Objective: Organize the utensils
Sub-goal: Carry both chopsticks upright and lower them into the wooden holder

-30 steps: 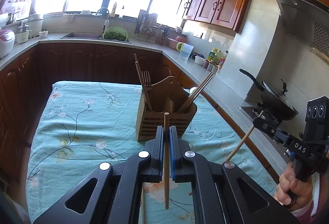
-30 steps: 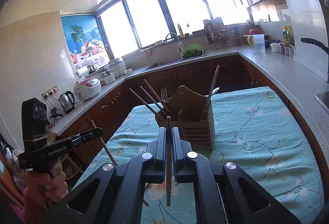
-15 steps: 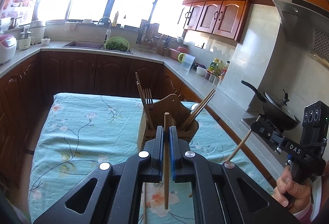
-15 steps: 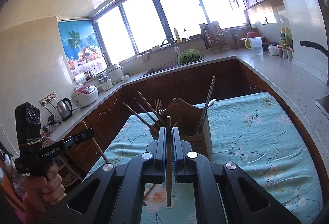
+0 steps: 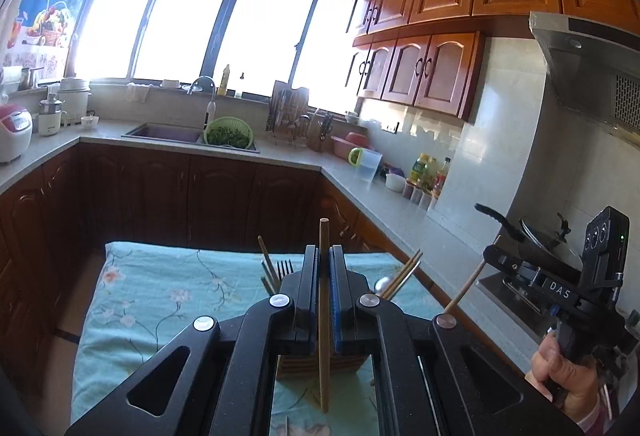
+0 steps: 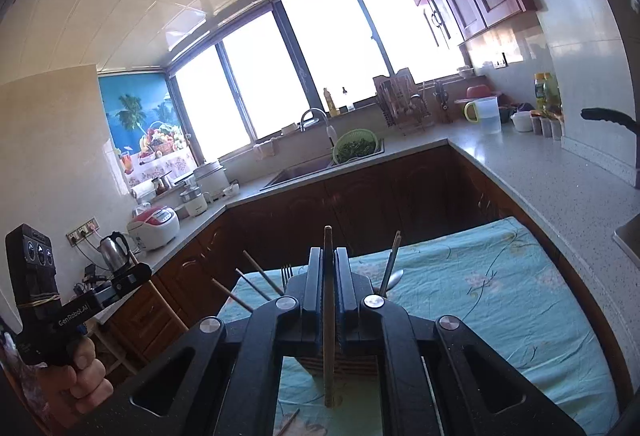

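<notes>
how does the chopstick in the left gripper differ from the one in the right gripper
The left chopstick looks a warm light brown; the right chopstick looks duller and greyer. The right one's lower end looks ridged, while the left one's looks smooth. Both stand nearly upright, each clamped between the shut jaws of its gripper, the left gripper and the right gripper, above the wooden utensil holder.

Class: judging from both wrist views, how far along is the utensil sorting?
Done: several chopsticks and a fork stand in the wooden holder. In hand: the left tool and right tool each clamp one chopstick. Left: dropping both in; another stick lies on the cloth.
</notes>
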Action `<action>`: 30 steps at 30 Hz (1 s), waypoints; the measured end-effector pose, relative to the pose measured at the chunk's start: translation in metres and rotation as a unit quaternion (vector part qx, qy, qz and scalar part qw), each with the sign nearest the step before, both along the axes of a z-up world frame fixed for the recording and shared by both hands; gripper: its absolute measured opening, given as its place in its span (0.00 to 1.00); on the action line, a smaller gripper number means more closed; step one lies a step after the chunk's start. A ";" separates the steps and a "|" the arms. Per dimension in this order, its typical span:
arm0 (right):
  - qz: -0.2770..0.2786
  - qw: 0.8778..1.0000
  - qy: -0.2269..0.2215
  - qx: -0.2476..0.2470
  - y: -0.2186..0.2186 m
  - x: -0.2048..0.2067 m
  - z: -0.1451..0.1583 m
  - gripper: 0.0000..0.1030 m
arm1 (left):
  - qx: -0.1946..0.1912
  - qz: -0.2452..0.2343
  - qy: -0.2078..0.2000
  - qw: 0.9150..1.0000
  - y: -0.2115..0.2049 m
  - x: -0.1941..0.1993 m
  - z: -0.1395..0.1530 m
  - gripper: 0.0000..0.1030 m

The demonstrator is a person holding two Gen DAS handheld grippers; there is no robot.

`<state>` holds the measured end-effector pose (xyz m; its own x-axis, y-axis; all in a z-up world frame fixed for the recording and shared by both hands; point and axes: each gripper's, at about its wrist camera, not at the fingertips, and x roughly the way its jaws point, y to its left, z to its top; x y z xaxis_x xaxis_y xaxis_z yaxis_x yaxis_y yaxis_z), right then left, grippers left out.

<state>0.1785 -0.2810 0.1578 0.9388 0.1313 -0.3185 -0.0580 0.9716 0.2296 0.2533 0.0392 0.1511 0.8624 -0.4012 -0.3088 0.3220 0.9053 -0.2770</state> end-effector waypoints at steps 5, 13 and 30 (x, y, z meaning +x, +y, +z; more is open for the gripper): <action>-0.016 1.000 -0.026 -0.005 -0.004 0.021 0.018 0.05 | -0.009 0.022 -0.027 0.999 -0.006 0.026 0.008 0.03; -0.036 0.998 -0.033 -0.026 -0.007 0.050 0.012 0.05 | -0.014 0.051 -0.045 0.998 -0.028 0.063 -0.026 0.03; -0.053 0.998 0.031 -0.013 -0.010 0.062 -0.071 0.05 | 0.007 0.046 0.016 0.999 -0.058 0.090 -0.116 0.04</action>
